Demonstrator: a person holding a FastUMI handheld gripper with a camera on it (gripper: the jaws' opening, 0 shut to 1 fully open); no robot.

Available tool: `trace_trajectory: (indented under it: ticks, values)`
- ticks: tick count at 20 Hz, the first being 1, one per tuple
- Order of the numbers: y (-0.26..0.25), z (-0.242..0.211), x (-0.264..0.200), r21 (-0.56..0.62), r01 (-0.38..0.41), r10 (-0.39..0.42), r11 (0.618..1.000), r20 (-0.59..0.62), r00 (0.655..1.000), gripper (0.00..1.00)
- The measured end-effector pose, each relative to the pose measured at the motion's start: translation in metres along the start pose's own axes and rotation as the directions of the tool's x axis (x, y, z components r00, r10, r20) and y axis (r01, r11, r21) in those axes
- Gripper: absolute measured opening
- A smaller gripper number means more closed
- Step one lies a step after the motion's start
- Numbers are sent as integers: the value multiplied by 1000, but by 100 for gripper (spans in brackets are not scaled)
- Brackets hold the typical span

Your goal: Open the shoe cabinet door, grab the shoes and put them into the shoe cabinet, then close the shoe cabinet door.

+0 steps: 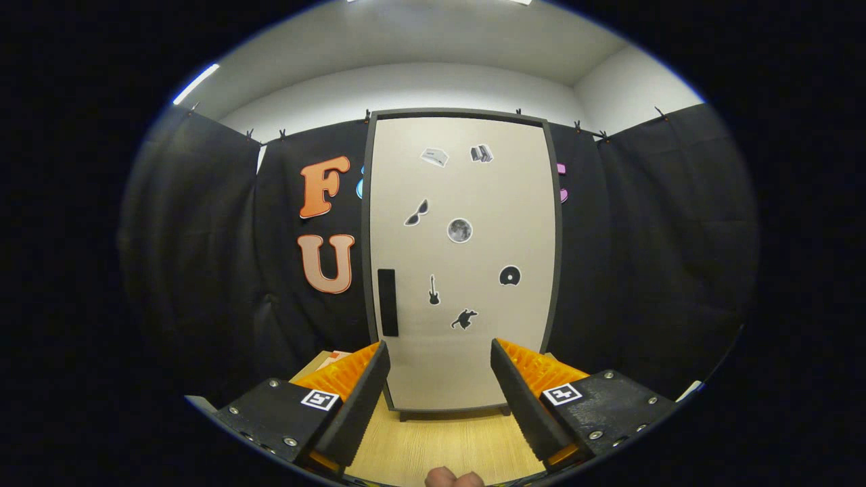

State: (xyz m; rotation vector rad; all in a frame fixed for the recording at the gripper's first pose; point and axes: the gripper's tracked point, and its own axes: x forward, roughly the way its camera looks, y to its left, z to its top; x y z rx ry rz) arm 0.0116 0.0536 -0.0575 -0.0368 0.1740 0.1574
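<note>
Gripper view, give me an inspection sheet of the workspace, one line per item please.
Surface: light wood-grain floor, bare between the fingers.
Job's things: shoe cabinet stands upright just beyond the fingers; its door is shut, with a dark handle near one edge and small stickers across the front. No shoes seen.
Clutter: a flat orange-and-white item lies on the floor beside the cabinet; cannot tell what it is.
Grippers: gripper open, fingers apart, holding nothing, aimed at the door.
Cables: nothing seen.
Surroundings: black cloth wall behind the cabinet, white ceiling above.
</note>
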Motion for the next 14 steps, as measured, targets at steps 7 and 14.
trace_trajectory:
  ticks: [7, 14]
  values:
    - [-58, -5, -34, 50, -27, 27, 998, 2, 1000, 94]
    - [-75, -6, -41, 43, -24, 23, 999, 17, 1000, 94]
